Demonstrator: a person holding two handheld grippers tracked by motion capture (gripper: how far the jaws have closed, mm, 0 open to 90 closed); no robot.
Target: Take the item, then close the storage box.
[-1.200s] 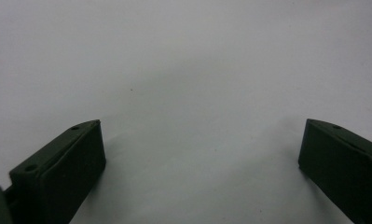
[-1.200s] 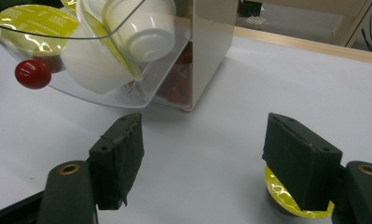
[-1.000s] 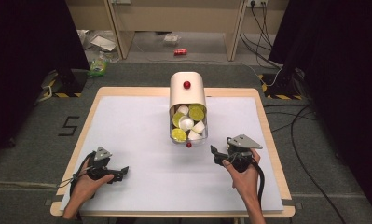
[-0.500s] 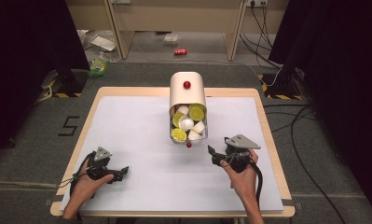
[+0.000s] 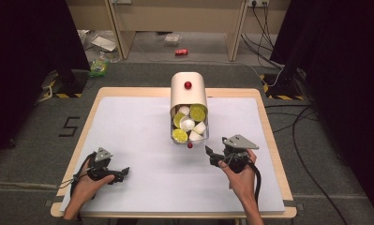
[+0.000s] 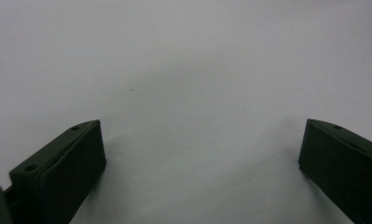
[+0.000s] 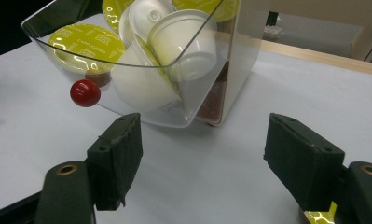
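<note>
A cream capsule dispenser (image 5: 188, 89) with a red knob on top stands at the table's far middle. Its clear drawer (image 5: 188, 125) is pulled out toward me and holds several white and yellow-green capsules (image 7: 174, 44). A red knob (image 7: 85, 92) sticks out of the drawer's front. My right gripper (image 5: 211, 156) hovers just right of the drawer front and points at it. It is open, its jaws have just been opening, and nothing is between them (image 7: 204, 140). At the front left my left gripper (image 5: 123, 172) rests open over bare white table (image 6: 200, 140).
The white table top (image 5: 128, 122) has a wooden rim. A strip of yellow-green foil (image 7: 316, 217) shows under my right gripper's right jaw. Cables (image 5: 311, 140) trail on the floor at the right, and a red can (image 5: 181, 52) lies beyond the table.
The right gripper has edged slightly toward the drawer. The left hand and its gripper have stayed where they were.
</note>
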